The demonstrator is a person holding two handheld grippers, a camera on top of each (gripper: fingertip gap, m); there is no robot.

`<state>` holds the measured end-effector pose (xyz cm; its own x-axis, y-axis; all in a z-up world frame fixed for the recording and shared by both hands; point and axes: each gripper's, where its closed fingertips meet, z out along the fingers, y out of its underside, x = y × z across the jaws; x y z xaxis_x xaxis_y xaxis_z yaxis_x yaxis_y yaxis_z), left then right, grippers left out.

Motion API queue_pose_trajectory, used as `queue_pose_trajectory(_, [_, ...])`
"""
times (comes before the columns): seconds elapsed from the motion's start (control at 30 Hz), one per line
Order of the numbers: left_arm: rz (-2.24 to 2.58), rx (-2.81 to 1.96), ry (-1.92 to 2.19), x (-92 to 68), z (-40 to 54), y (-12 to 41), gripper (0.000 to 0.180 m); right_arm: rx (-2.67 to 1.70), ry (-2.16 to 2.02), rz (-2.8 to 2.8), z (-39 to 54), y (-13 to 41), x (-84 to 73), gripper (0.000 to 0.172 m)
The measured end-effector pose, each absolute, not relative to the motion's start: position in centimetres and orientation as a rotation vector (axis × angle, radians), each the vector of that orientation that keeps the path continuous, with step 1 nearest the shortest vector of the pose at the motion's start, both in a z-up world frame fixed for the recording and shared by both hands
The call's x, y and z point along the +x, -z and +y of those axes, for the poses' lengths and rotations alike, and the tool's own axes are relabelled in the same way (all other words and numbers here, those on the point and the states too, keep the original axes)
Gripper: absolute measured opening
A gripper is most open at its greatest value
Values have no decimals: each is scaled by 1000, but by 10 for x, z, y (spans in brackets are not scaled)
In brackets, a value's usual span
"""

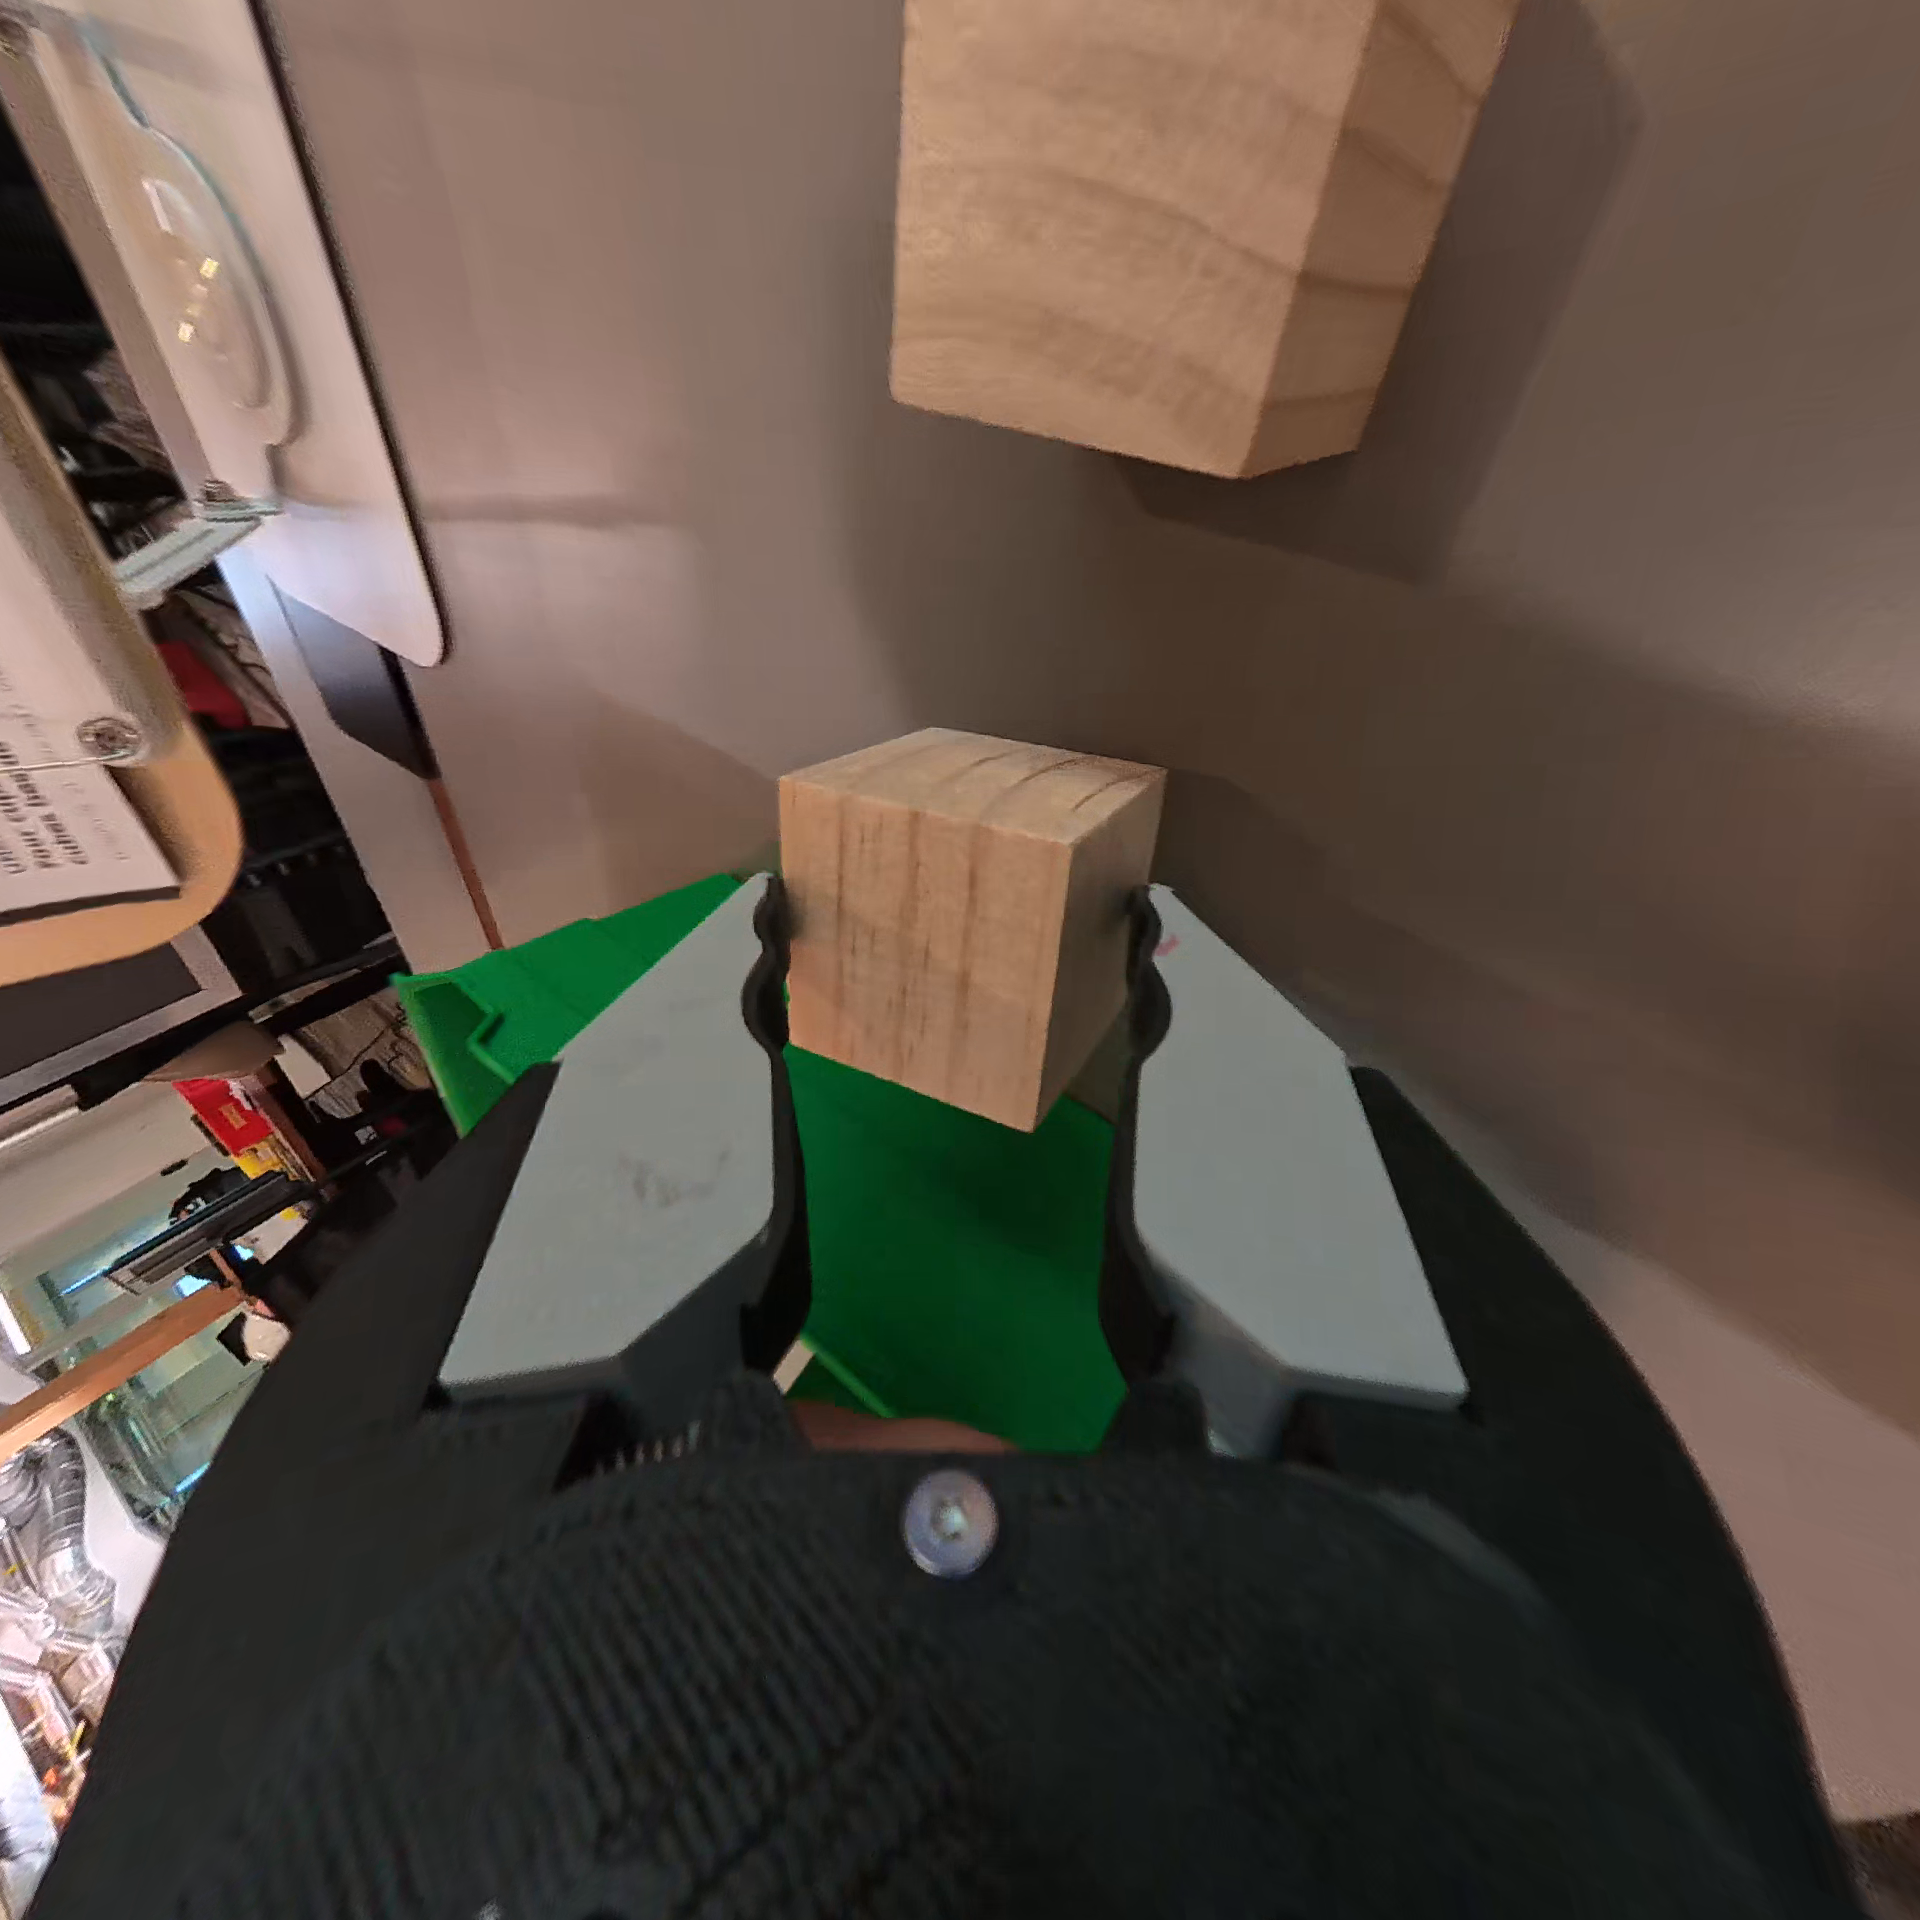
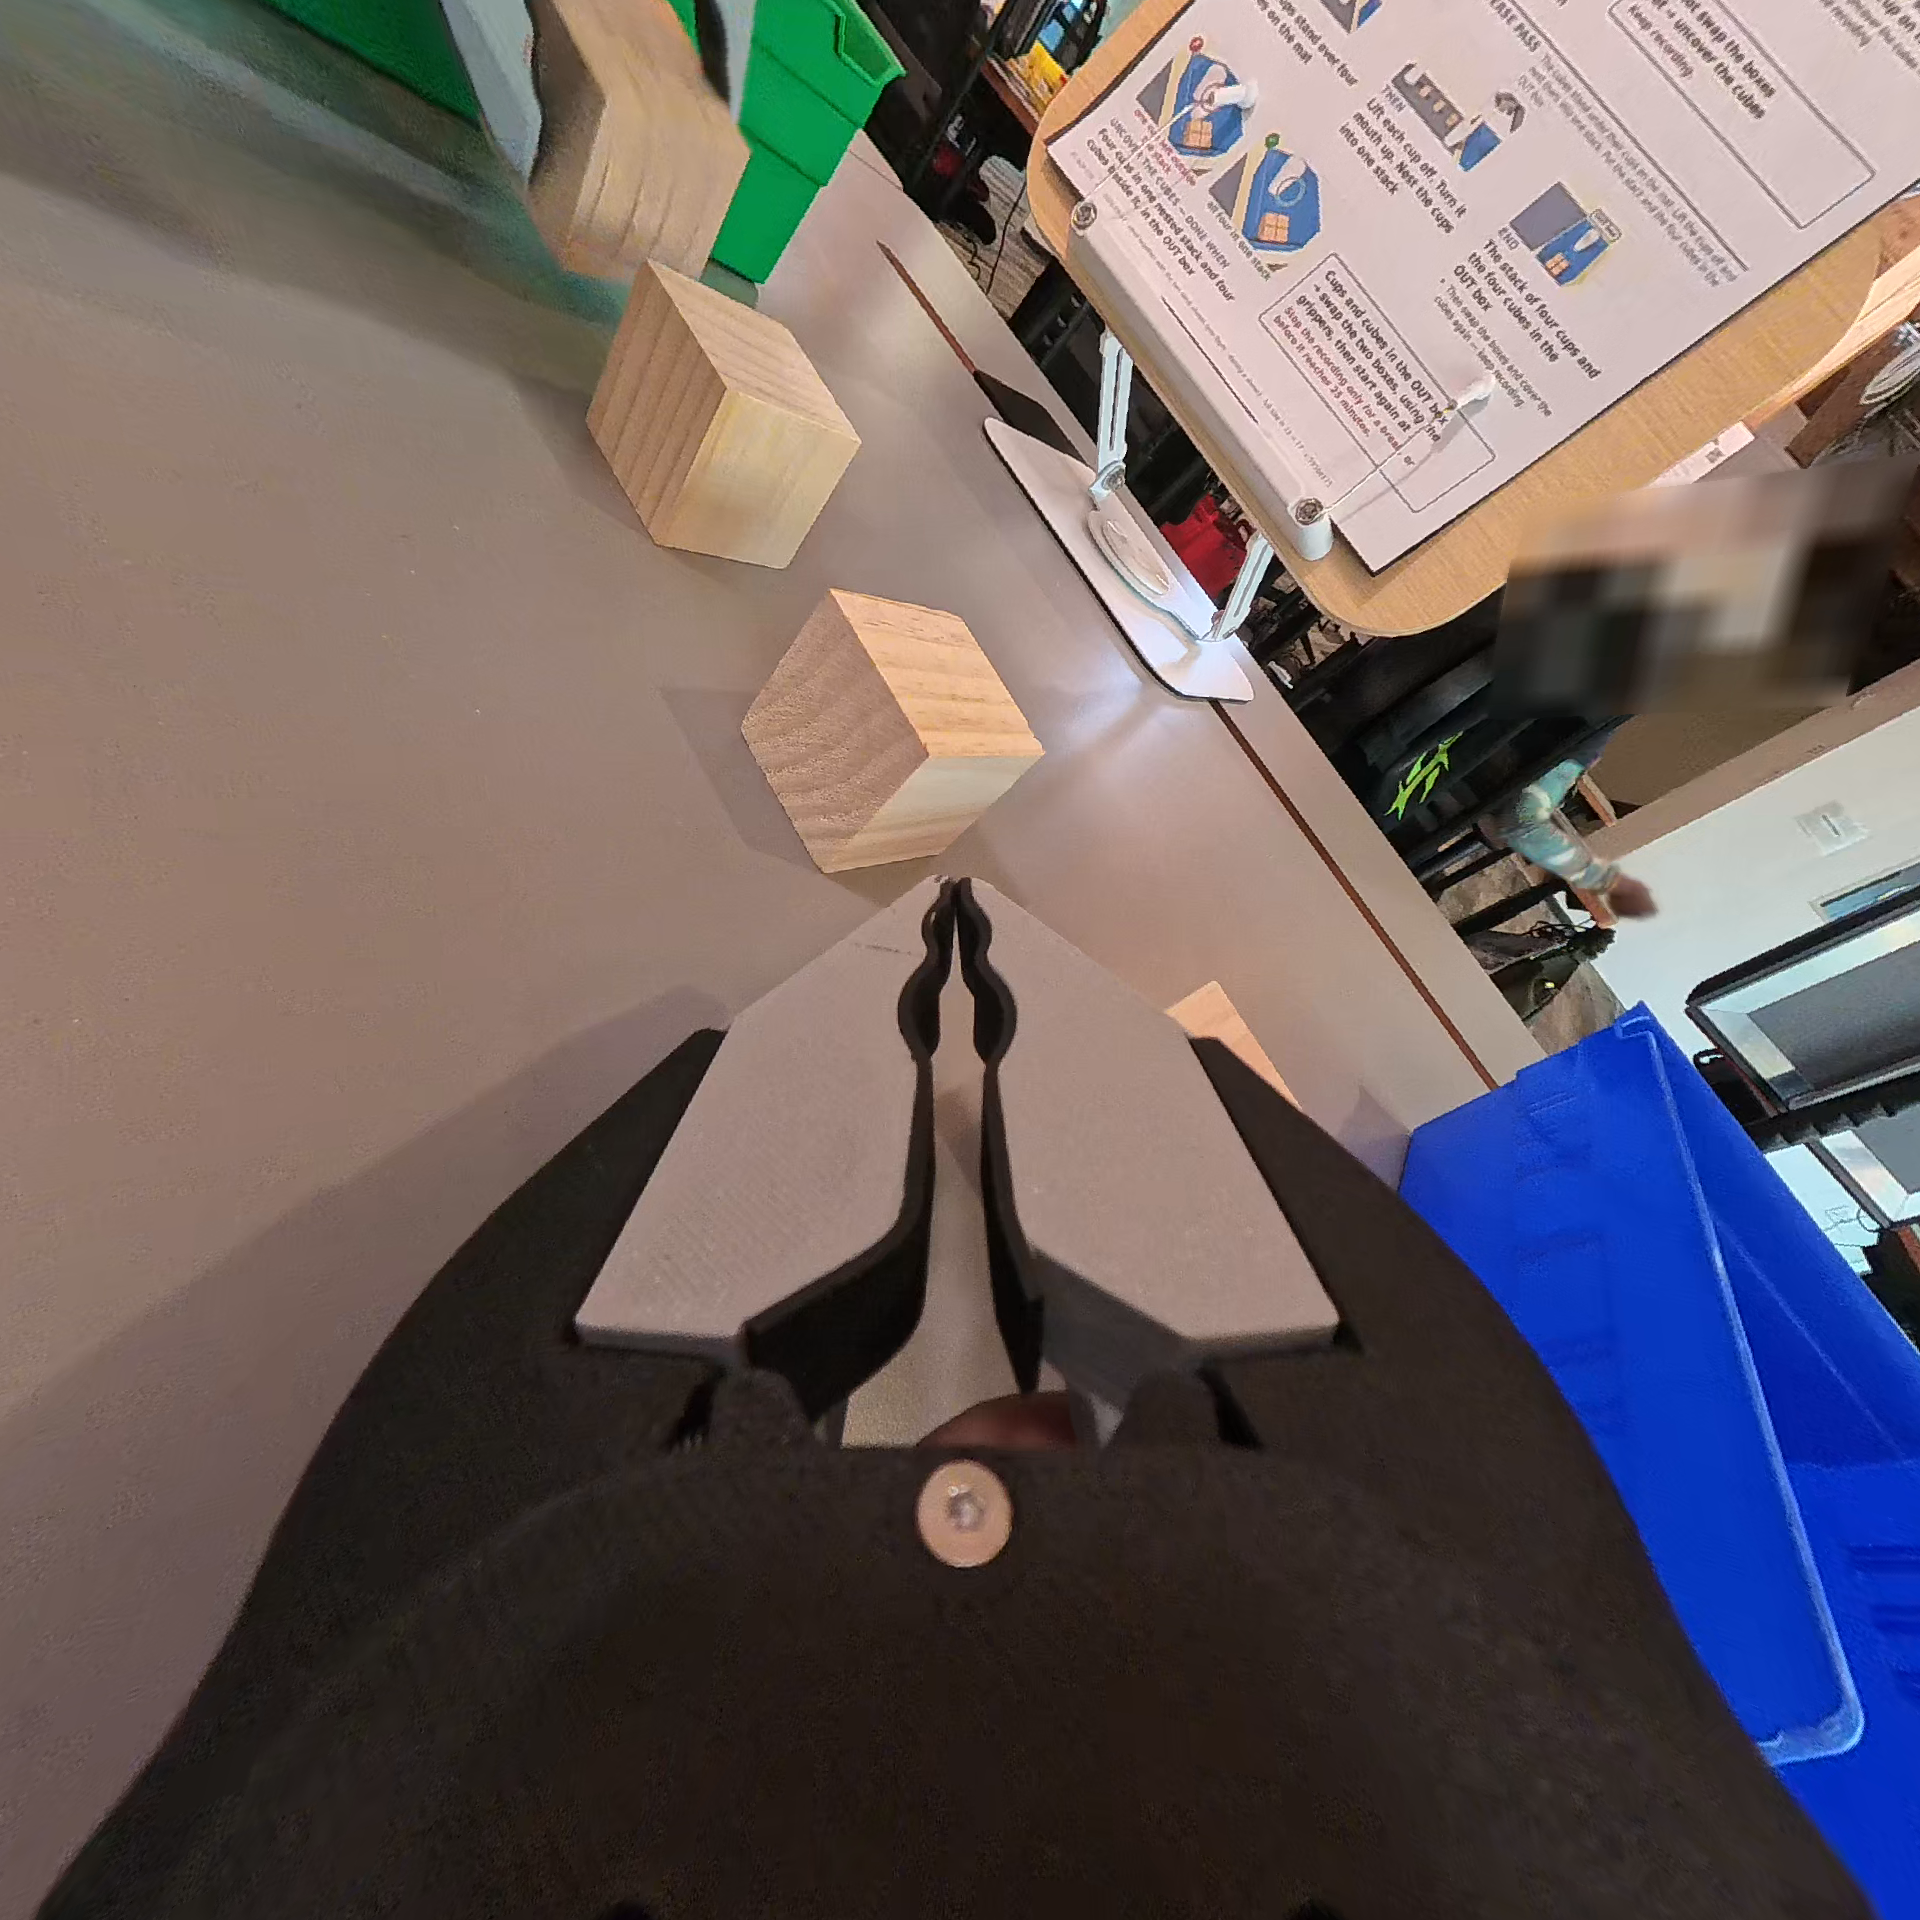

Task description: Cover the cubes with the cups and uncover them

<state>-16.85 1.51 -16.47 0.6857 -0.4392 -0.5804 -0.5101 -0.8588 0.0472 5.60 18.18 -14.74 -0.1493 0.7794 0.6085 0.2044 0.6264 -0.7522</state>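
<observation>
Cube point(image 1: 966, 914) clamped upright between left gripper point(image 1: 956, 935) fingers, grain vertical; right gripper point(image 2: 954, 914) fingers together, bare.

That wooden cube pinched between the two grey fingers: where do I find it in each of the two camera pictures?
Left wrist view: the held cube sits at the centre, clamped between the left gripper's pads, above the green bin.
Right wrist view: the same cube is blurred at the top left, between grey fingers.
Shared landmark: the green bin, just behind the cube in both.
</observation>
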Motion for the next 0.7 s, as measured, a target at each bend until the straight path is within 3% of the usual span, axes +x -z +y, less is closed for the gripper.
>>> queue_pose_trajectory(0.23, [786, -2888, -1069, -184, -3, 181, 69, -814, -624, -1691, 181, 148, 56, 0])
queue_pose_trajectory(0.47, [331, -2645, -1040, -159, -11, 119, 67, -808, -629, -1689, 179, 147, 57, 0])
queue_pose_trajectory(0.53, [119, -2615, -1077, -161, -40, 108, 60, -809, -630, -1686, 180, 146, 57, 0])
queue_pose_trajectory(0.67, [-195, -2647, -1008, -174, -95, 141, 50, -801, -632, -1679, 179, 144, 57, 0])
queue_pose_trajectory(0.7, [-255, -2646, -954, -175, -101, 152, 38, -799, -629, -1678, 178, 144, 57, 0])
